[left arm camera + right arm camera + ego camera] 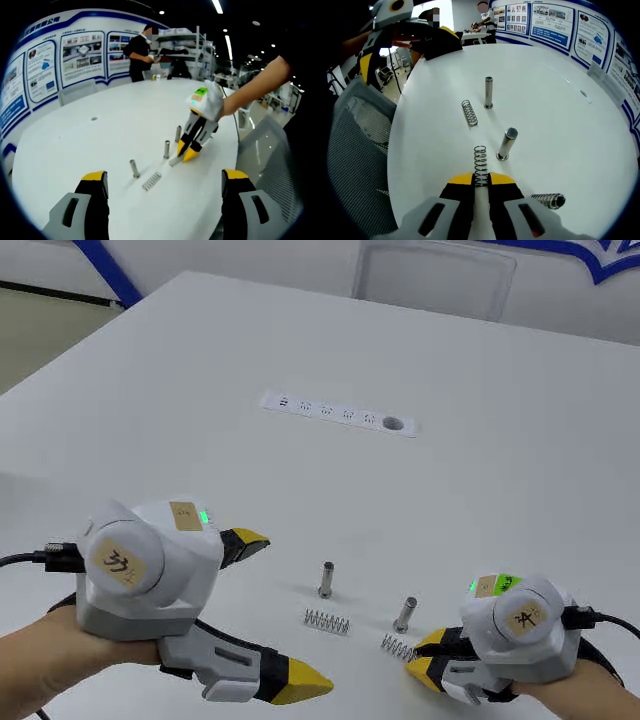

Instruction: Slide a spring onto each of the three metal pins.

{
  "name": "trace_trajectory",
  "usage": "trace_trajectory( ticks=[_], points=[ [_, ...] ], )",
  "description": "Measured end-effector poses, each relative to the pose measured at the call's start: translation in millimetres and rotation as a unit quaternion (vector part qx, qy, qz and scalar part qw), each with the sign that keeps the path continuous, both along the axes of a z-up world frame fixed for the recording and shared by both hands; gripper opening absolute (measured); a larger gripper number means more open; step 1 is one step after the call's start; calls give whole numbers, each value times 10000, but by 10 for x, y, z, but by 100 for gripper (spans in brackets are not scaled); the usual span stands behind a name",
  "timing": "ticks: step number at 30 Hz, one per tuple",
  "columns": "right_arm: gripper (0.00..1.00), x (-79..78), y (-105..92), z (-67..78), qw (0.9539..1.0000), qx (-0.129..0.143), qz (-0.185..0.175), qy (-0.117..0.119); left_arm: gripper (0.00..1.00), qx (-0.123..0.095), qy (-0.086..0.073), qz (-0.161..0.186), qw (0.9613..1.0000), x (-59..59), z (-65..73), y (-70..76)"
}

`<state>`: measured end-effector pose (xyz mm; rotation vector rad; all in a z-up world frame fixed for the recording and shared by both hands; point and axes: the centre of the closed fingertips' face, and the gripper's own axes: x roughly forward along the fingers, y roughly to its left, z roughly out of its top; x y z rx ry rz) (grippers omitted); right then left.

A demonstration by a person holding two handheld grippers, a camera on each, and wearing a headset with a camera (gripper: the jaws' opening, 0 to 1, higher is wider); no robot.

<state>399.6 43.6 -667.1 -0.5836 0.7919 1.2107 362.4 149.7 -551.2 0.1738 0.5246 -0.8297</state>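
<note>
Spring (pixel 480 165) is lying clamped in the right tool (pixel 480 181) near the edge of the surface (pixel 200 360); left tool (pixel 165 176) is hovering spread wide, room stretching beyond the pins (pixel 326 578).

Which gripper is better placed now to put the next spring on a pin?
Right. The right gripper is closed on the end of a small coiled metal spring, which lies just beside an upright silver metal pin. The left gripper is open and holds nothing.
</note>
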Motion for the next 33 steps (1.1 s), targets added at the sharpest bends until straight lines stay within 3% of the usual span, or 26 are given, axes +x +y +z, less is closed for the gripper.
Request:
trace_trajectory(
  ticks=[2, 5, 10, 15, 19, 22, 26, 29, 33],
  points=[
    [11, -8, 7, 11, 9999, -66, 125, -87, 96, -10, -13, -18, 10000, -3, 4, -16],
    [10, -38, 63, 139, 9998, 175, 126, -32, 91, 207, -194, -62, 9996, -2, -1, 9],
    [10, -59, 68, 361, 9991, 184, 327, -202, 94, 25, -122, -1, 9999, 4, 13, -10],
    [10, -72, 87, 570, 9984, 346, 344, -302, 90, 90, -163, -167, 9997, 23, 34, -128],
    [10, -145, 139, 776, 9967, 430, 511, -471, 89, 27, -271, -461, 9986, 7, 108, -314],
    [10, -202, 153, 917, 9945, 412, 707, -657, 82, 124, -410, -648, 9970, 17, 148, -400],
    [10, -313, 192, 1116, 9924, 527, 856, -705, 76, 21, -459, -801, 9957, 25, 201, -527],
    [10, -364, 184, 1183, 9907, 440, 1005, -810, 72, 80, -492, -933, 9944, 15, 208, -578],
    [10, -429, 182, 1228, 9890, 409, 1115, -882, 57, 35, -518, -1085, 9927, -15, 231, -632]
  ],
)
